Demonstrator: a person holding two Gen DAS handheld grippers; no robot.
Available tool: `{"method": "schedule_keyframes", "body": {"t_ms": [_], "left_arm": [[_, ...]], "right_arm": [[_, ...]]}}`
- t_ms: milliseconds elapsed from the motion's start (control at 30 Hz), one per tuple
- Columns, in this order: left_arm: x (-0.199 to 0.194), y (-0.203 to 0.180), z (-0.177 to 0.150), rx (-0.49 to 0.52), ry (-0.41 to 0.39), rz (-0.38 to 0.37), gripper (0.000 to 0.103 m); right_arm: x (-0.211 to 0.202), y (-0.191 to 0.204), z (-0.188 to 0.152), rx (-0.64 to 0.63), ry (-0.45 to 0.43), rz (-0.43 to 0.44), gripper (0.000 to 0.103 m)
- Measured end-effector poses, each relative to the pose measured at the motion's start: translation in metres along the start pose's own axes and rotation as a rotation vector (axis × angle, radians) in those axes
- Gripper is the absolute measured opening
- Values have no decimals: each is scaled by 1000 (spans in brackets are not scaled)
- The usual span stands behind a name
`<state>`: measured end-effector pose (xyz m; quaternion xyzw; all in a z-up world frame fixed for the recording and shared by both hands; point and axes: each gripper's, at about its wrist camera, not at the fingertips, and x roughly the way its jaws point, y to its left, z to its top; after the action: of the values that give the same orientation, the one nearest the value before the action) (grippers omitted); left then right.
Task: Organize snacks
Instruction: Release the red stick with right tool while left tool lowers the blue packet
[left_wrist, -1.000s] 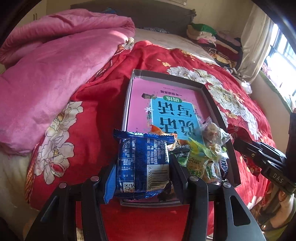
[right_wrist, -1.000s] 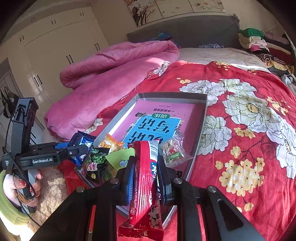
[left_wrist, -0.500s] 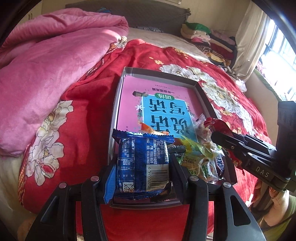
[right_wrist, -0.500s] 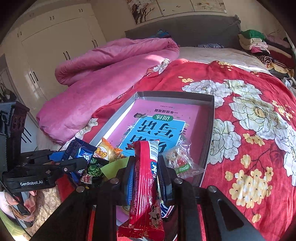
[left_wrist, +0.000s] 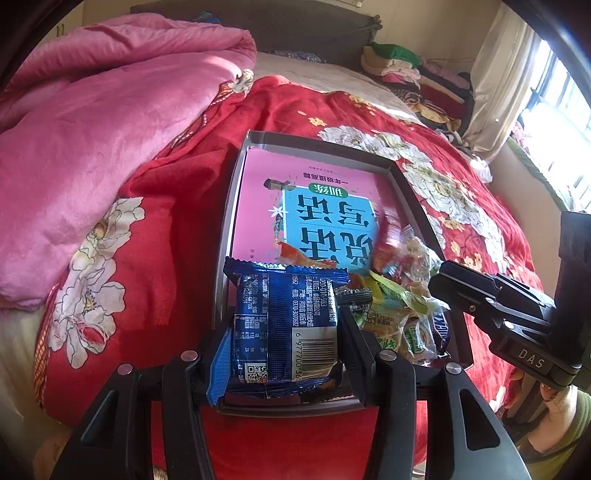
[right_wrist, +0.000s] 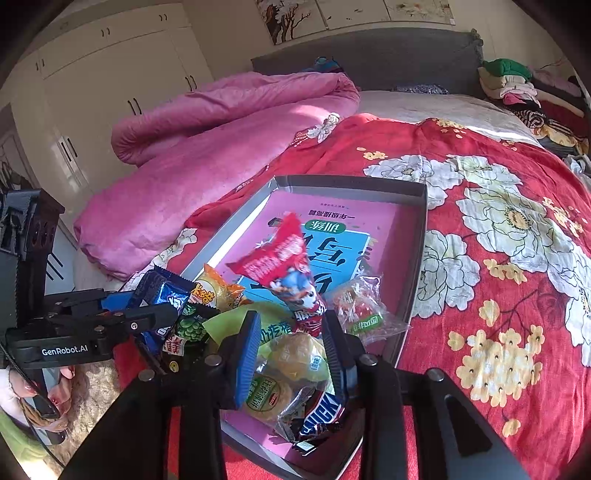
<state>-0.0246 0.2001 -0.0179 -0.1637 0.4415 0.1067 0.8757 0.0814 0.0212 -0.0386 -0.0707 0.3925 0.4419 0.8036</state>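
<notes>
A grey tray (left_wrist: 325, 142) (right_wrist: 421, 236) lies on the red floral bedspread, with a pink and blue book (left_wrist: 325, 206) (right_wrist: 332, 229) inside and a pile of snack packets (left_wrist: 399, 306) (right_wrist: 288, 362) at its near end. My left gripper (left_wrist: 286, 328) is shut on a blue snack packet (left_wrist: 286, 325) over the tray's near edge; it also shows in the right wrist view (right_wrist: 159, 299). My right gripper (right_wrist: 290, 347) is open above the pile. A red snack packet (right_wrist: 284, 266) is loose just ahead of its fingers, over the book, blurred in the left wrist view (left_wrist: 388, 236).
A pink quilt (left_wrist: 92, 129) (right_wrist: 207, 147) is heaped on the left of the bed. Folded clothes (left_wrist: 413, 74) are stacked at the far right by the headboard. White wardrobes (right_wrist: 110, 81) stand left of the bed. A window (left_wrist: 554, 122) is at the right.
My right gripper has opened and the red packet has left it, dropping forward over the tray. My left gripper has kept its hold on the blue packet and moved closer over the tray.
</notes>
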Motion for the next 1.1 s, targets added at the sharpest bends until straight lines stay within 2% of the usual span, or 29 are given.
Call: {"method": "schedule_keyframes", "body": {"t_ms": [400,633,1100], "left_arm": [[1,1,0,-12,-7,-32,54],[1,-3,-1,-1,-12,-54,56],[7,-12,-1,26,-16,-50,64]], "right_arm": [[-7,5,0,-22,-11,-4,35],[-8,8,-1,-38,-13,-9,40],[-13,7,-3,-48,-23,-32,46]]}}
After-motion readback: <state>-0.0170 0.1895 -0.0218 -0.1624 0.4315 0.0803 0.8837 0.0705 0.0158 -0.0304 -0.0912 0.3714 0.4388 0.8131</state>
